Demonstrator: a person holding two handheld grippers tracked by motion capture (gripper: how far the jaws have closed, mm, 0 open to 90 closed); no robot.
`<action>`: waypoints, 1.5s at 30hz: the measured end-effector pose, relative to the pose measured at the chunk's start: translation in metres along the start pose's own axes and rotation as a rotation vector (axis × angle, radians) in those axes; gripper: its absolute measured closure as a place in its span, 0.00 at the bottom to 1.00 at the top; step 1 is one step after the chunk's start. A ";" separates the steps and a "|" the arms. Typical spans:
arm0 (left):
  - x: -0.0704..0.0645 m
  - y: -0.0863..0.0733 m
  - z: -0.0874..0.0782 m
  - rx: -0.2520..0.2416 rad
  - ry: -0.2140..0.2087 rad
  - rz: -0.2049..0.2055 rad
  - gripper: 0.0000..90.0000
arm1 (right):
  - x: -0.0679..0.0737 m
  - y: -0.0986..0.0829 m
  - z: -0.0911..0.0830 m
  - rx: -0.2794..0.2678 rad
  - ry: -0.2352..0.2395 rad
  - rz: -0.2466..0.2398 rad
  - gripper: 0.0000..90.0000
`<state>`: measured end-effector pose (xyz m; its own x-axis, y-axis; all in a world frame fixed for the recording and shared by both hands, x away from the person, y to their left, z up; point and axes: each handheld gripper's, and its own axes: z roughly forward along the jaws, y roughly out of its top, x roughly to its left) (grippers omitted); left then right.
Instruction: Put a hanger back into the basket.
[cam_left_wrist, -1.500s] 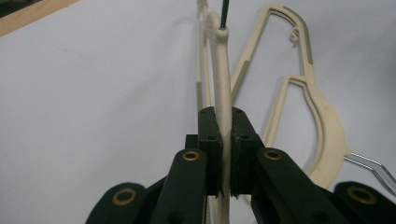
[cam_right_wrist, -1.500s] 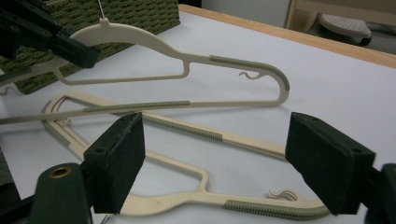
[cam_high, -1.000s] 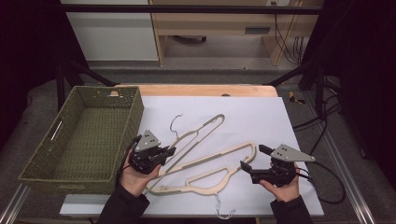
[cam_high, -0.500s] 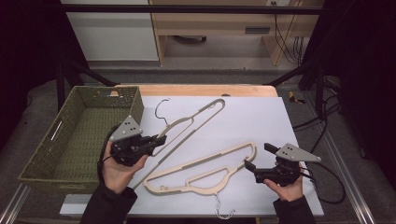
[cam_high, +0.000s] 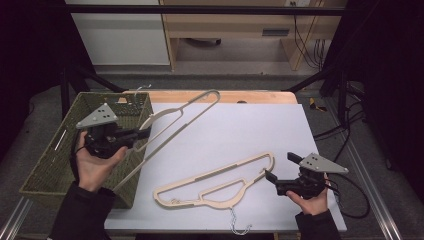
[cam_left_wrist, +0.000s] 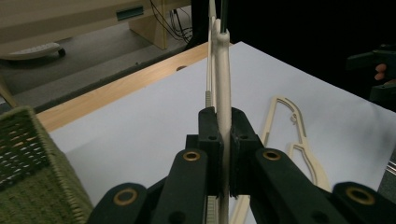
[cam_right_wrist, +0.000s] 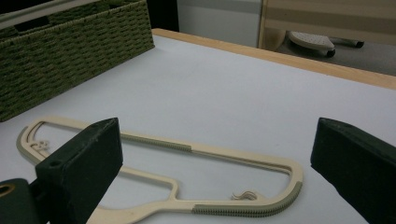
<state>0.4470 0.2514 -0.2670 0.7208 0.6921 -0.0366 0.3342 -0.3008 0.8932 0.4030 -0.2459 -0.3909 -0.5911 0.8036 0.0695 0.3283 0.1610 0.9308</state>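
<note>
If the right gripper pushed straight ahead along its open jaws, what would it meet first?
Probably the hanger lying on the table: it sits just ahead of the right gripper, between the open jaws and slightly below them. Depth is unclear; held level, the gripper might pass over it.

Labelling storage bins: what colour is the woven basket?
Olive green basket, clearest in the right gripper view.

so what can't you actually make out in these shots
- Lifted hanger: in the left gripper view its lower end is cut off by the bottom edge, behind the left gripper.
- Its hook, high view: thin wire against the basket weave, too faint to trace.
- Hanger on the table: in the right gripper view one black jaw covers part of it.
- Right gripper, high view: too small to judge its opening.
</note>
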 end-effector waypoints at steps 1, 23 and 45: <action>0.005 0.001 -0.003 -0.004 0.004 -0.003 0.96 | 0.000 0.000 0.000 0.002 0.000 -0.001 0.03; 0.100 -0.016 -0.052 -0.003 0.148 -0.023 0.96 | -0.002 0.000 0.000 0.011 -0.006 -0.015 0.01; 0.159 -0.065 -0.064 0.049 0.181 -0.081 0.96 | -0.002 -0.002 0.003 0.023 -0.014 -0.014 0.01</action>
<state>0.5010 0.4228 -0.3020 0.5705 0.8210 -0.0225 0.4195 -0.2677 0.8674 0.4055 -0.2463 -0.3938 -0.5851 0.8093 0.0511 0.3366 0.1851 0.9233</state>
